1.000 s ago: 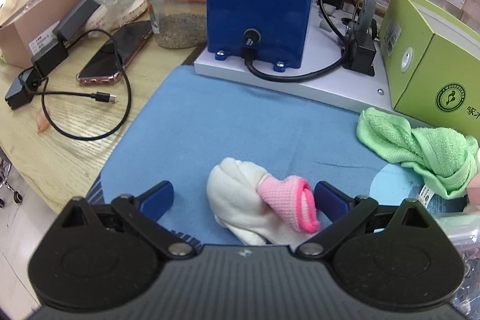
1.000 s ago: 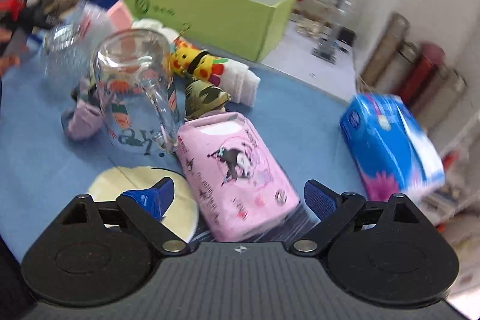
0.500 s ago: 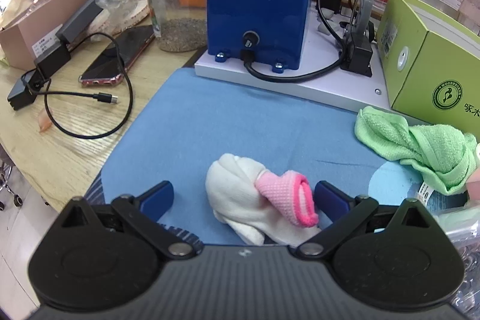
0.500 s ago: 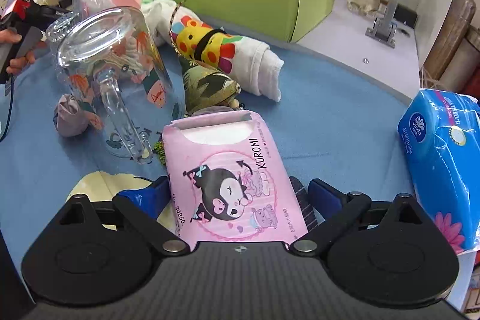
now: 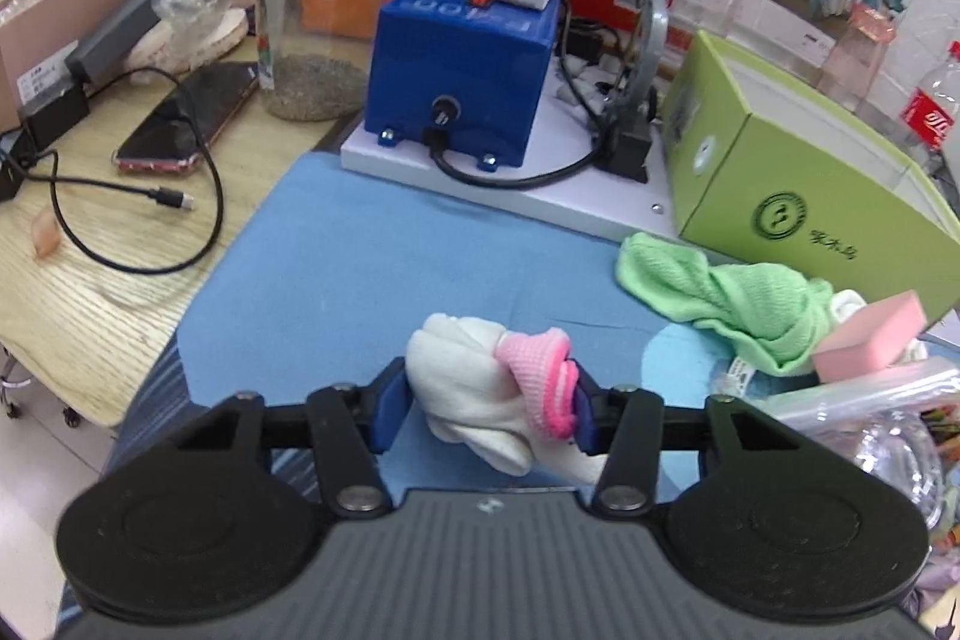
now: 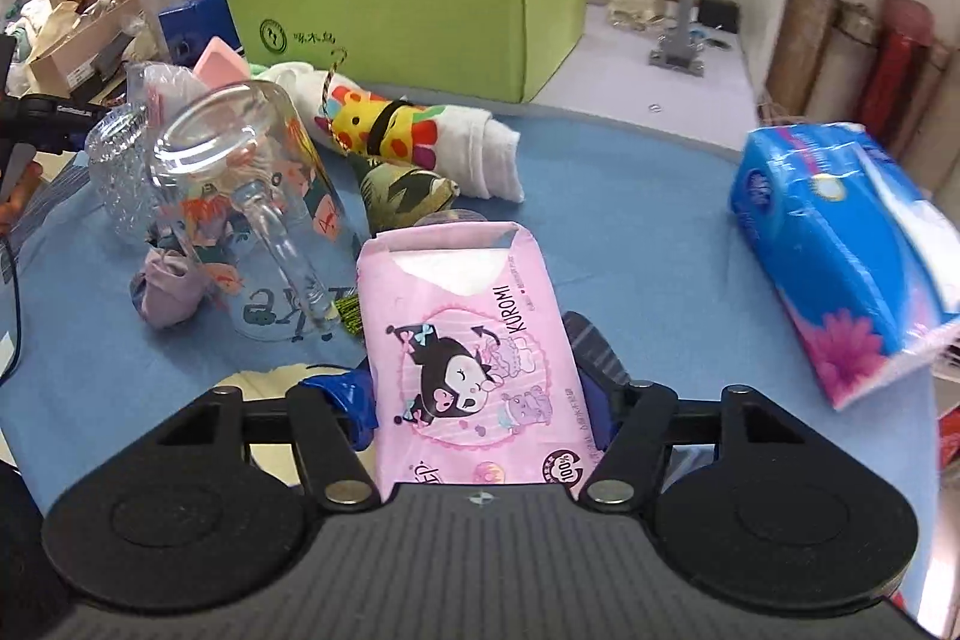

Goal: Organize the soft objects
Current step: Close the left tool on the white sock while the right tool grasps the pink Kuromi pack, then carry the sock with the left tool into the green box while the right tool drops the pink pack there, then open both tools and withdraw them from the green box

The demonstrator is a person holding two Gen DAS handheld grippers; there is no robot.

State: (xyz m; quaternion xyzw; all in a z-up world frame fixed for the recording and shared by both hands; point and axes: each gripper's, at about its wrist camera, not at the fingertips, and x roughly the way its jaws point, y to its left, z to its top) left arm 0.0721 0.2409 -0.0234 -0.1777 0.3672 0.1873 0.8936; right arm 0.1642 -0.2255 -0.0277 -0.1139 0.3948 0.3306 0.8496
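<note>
Blue cloth (image 5: 372,274) covers the counter under both my grippers. My left gripper (image 5: 489,403) has its fingers clamped on the rolled white sock (image 5: 462,388). My right gripper (image 6: 480,400) has its fingers clamped on the pink tissue pack (image 6: 468,340), with the green box (image 6: 420,10) well beyond.

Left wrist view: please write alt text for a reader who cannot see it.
The left gripper is shut on a rolled white sock with a pink cuff over a blue cloth mat. A crumpled green towel lies to the right, before an open lime-green cardboard box; a blue metal box stands behind.
</note>
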